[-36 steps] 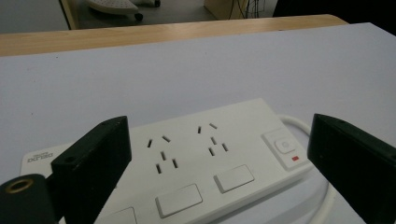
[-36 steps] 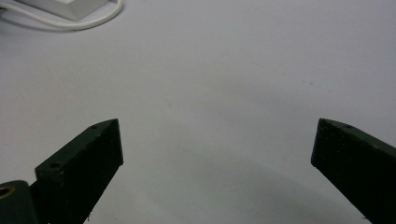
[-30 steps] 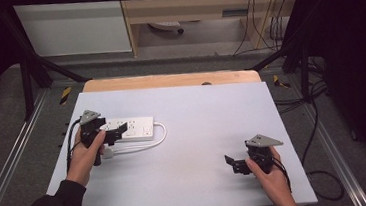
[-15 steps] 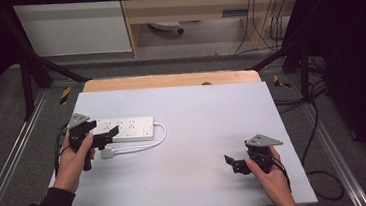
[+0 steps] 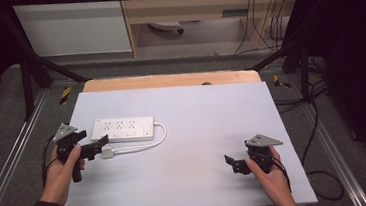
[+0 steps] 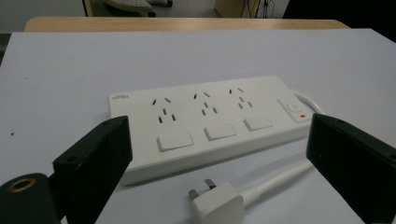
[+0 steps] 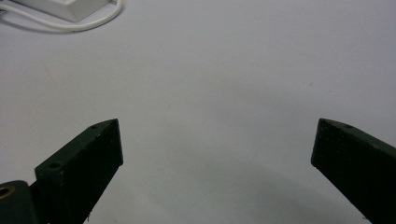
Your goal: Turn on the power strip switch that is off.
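Observation:
A white power strip (image 5: 123, 129) with three sockets lies flat on the left part of the table. Its white cable (image 5: 144, 145) loops round to a plug (image 5: 107, 152) lying loose just in front of it. My left gripper (image 5: 98, 147) is open, a little left of the plug and pointing at it. In the left gripper view the strip (image 6: 210, 121) and the plug (image 6: 217, 201) lie between and beyond the wide-apart jaws of the left gripper (image 6: 219, 126), which touch neither. My right gripper (image 5: 231, 163) rests open near the front right, and in its own view the right gripper (image 7: 217, 128) holds nothing.
The pale grey table mat (image 5: 197, 122) has a wooden board edge (image 5: 169, 80) at the far side. Metal frame rails (image 5: 17, 147) run along both sides, and cables (image 5: 318, 121) trail on the floor at the right.
My left gripper has drawn back from over the strip's left end, moving left and towards the person. The plug now lies free ahead of its jaws. The right gripper has stayed put.

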Demonstrator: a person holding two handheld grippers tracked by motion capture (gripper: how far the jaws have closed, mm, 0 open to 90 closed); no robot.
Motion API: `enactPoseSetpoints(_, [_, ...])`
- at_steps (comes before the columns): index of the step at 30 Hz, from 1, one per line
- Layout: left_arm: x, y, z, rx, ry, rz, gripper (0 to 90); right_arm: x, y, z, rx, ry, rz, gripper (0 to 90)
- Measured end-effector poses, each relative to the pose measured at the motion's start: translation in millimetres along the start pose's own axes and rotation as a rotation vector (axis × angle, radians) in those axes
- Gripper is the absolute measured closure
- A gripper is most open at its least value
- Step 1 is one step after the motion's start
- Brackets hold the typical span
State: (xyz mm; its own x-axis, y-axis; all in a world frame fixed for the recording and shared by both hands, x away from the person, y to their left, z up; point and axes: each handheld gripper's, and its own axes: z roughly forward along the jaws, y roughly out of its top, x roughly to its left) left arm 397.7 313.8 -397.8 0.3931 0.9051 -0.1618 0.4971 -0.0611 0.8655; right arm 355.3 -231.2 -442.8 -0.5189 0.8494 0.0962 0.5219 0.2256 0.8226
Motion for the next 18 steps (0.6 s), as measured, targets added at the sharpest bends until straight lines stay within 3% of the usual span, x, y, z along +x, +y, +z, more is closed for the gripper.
enactPoseSetpoints(12, [5.9,-9.2,-14.3,0.011,0.01,0.005,7.5,-0.3,-0.1,0.2,0.0,0.001,0.003,2.6])
enactPoseSetpoints(18, [1.9,-12.2,-23.0,0.001,0.007,0.016,8.2,0.0,-0.1,0.5,0.001,0.0,0.001,2.6])
